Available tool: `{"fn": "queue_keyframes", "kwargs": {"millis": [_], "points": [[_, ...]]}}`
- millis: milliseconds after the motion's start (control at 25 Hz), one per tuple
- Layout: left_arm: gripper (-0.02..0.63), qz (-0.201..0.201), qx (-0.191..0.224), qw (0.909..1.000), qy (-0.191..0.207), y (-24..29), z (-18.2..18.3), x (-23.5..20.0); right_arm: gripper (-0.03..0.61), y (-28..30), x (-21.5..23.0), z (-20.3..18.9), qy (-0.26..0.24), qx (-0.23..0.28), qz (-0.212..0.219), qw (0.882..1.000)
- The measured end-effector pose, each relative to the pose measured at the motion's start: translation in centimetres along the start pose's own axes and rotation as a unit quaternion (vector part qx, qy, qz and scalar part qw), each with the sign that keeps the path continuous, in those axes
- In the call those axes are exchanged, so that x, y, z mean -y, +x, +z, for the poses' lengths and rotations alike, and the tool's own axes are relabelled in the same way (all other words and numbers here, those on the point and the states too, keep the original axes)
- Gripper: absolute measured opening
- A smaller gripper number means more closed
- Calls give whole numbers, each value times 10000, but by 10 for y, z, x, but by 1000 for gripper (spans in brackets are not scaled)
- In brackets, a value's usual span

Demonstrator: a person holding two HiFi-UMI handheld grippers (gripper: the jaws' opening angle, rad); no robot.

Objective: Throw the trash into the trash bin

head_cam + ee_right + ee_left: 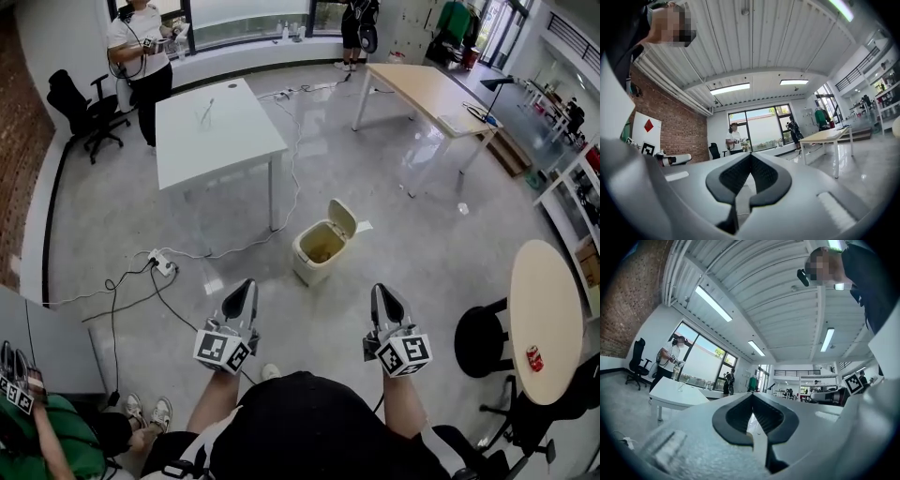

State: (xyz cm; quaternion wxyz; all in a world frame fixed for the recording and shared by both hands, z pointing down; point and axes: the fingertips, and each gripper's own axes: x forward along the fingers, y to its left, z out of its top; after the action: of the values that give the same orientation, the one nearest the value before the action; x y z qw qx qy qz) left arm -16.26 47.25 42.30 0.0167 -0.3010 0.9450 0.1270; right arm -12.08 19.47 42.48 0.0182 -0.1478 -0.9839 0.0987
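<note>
The small red can [534, 358], likely the trash, stands near the edge of the round pale wooden bench [553, 281]. I reckon a clumsy pinch could knock it onto the floor. It lies well right of the right hand-held gripper [381, 291] and farther from the left hand-held gripper [246, 287]. Both have their jaws together and hold nothing. The cream, open-lidded plastic trash bin [319, 251] waits on the floor ahead.

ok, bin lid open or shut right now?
Open. The trash bin has its lid tipped up and back; the head view looks straight into it.
</note>
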Motion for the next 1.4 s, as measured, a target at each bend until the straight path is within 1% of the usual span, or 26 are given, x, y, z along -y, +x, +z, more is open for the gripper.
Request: {"fn": "queue_keyframes", "kwargs": {"millis": [120,200,440,560,680,880,1000,1160,1240,1400], "points": [[3,-177,-5,9998,-50,14,-4,29,5,-25,20,7,-40,97,-147,9998],[3,-378,-2,9993,-57,26,-7,57,5,-45,41,13,-69,132,-293,9995],[3,-1034,-185,9945,-54,61,-29,140,5,-115,107,23,-53,263,-955,9951],[3,-1380,-265,9901,-41,74,-38,176,5,-151,129,30,-50,420,-1274,9909],[3,-1682,-362,9851,-13,84,-50,213,5,-191,151,29,-53,458,-1623,9857],[3,-2228,-498,9736,-55,98,-72,284,5,-264,187,30,-114,551,-2229,9732],[3,-2586,-528,9645,-75,105,-84,331,5,-308,204,32,-118,666,-2520,9654],[3,-3140,-611,9473,-161,107,-105,384,5,-366,211,26,-210,735,-3001,9508],[3,-3444,-675,9361,-214,107,-115,407,5,-396,211,23,-323,763,-3337,9390],[3,-4077,-747,9098,-233,105,-125,460,5,-453,209,19,-817,568,-4026,9100]]}}
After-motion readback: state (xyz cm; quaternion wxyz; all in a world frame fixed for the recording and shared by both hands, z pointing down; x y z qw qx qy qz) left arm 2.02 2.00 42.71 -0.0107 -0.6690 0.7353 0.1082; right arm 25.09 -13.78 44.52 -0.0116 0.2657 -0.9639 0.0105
